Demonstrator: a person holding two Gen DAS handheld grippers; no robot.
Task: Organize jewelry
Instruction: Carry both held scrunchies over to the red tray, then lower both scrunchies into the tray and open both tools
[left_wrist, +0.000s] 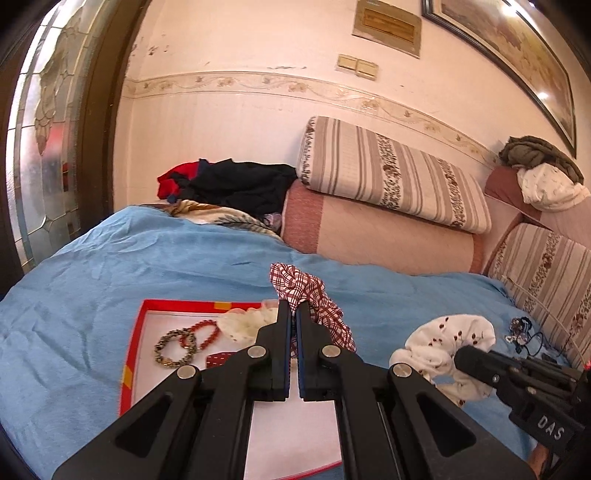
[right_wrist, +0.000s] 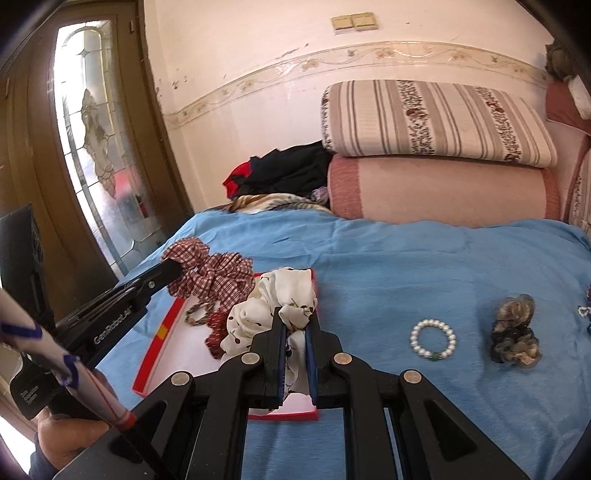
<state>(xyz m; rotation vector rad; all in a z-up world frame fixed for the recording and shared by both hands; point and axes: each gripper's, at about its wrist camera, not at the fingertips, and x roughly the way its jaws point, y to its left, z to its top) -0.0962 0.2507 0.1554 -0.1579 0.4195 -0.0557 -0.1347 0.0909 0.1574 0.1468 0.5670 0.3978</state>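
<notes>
Left gripper (left_wrist: 293, 314) clamps a checked scrunchie (left_wrist: 314, 291) above the red tray (left_wrist: 135, 332); right gripper (right_wrist: 295, 325) pinches a white scrunchie (right_wrist: 266, 306), both apparently bound for the tray.

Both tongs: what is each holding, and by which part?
Left tongs pinch the red-checked fabric scrunchie by a fold; right tongs pinch the white cherry-print fabric scrunchie by its near edge.

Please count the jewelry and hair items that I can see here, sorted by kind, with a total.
Scrunchies: 4: plaid, white cherry-print, cream, dark floral
Bracelets: 3: pearl, red bead, dark bead
Total: 7
</notes>
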